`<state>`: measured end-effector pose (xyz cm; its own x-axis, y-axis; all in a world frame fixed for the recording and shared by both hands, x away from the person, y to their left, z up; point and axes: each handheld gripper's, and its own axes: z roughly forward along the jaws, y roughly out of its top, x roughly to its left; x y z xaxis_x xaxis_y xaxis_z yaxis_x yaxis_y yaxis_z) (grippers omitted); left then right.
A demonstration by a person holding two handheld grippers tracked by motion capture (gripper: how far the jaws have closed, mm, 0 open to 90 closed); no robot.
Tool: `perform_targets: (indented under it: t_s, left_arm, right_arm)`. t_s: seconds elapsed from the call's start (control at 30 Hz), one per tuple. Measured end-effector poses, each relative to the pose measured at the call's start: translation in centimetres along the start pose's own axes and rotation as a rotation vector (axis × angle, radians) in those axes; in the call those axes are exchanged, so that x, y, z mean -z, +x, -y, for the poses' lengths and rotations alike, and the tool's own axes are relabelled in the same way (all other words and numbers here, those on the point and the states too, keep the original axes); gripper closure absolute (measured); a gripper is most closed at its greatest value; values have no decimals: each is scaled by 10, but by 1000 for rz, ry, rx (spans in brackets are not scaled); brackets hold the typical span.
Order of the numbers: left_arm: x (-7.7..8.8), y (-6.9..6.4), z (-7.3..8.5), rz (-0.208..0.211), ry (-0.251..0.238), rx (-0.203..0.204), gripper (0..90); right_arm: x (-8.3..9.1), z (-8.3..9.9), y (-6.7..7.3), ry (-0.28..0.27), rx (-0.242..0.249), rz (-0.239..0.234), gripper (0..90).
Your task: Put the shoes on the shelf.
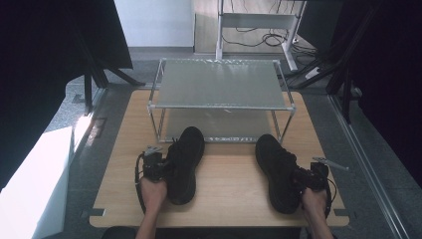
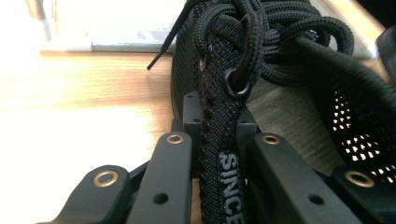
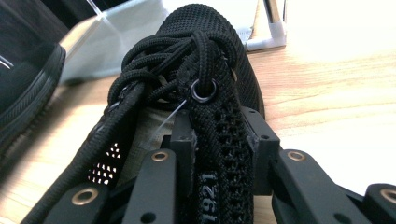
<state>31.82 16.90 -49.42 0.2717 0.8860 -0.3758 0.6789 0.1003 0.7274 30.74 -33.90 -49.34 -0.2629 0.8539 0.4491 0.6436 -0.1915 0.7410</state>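
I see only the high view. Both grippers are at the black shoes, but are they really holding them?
Observer: Yes. In the left gripper view, the left gripper is shut on the collar edge of the left shoe, beside the top eyelet.
Operator: And the other side, please?
Observer: In the right gripper view, the right gripper is shut on the collar edge of the right shoe too.
Operator: Is something written on the shoes?
Observer: White print runs along each pinched edge: "SINCE" on the left shoe, "1921" on the right one.
Operator: Are the laces tied?
Observer: They lie bunched over each tongue; I cannot tell a knot.
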Motion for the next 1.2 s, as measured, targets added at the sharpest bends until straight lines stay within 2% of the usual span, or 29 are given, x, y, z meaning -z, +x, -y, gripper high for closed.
perform_targets:
  t_s: [0.03,0.07,0.1,0.2,0.33,0.43,0.5,0.53,0.57,0.83,1.03,1.2]
  left_arm:
    - [1,3,1,14,-9,23,822]
    - [1,3,1,14,-9,23,823]
    - [1,6,2,27,-17,47,824]
    - [2,7,2,39,-19,65,826]
    - [3,4,2,52,-26,68,828]
    - [6,0,2,67,-32,59,827]
    - [8,1,3,86,-36,74,828]
    - [8,1,3,86,-36,74,828]
    - [10,-1,3,101,-45,91,827]
    - [19,-14,-1,164,-76,99,827]
    - [26,-25,-7,214,-100,120,826]
    - [31,-33,-11,231,-116,121,826]
  right_arm:
    - [0,0,-1,-3,-18,-10,708]
    - [0,1,-3,-8,-41,-23,708]
    - [0,1,-5,-15,-71,-42,709]
    - [0,4,-10,-29,-160,-104,710]
    - [1,3,-5,-38,-174,-132,709]
    - [-1,2,-5,-53,-224,-174,708]
    - [-2,3,-4,-57,-264,-209,709]
    - [-2,3,-4,-57,-264,-209,709]
    - [-3,3,-2,-56,-281,-233,708]
    - [-7,0,9,-75,-331,-312,708]
    - [-6,-4,20,-83,-346,-351,708]
    - [-4,-10,31,-98,-353,-385,707]
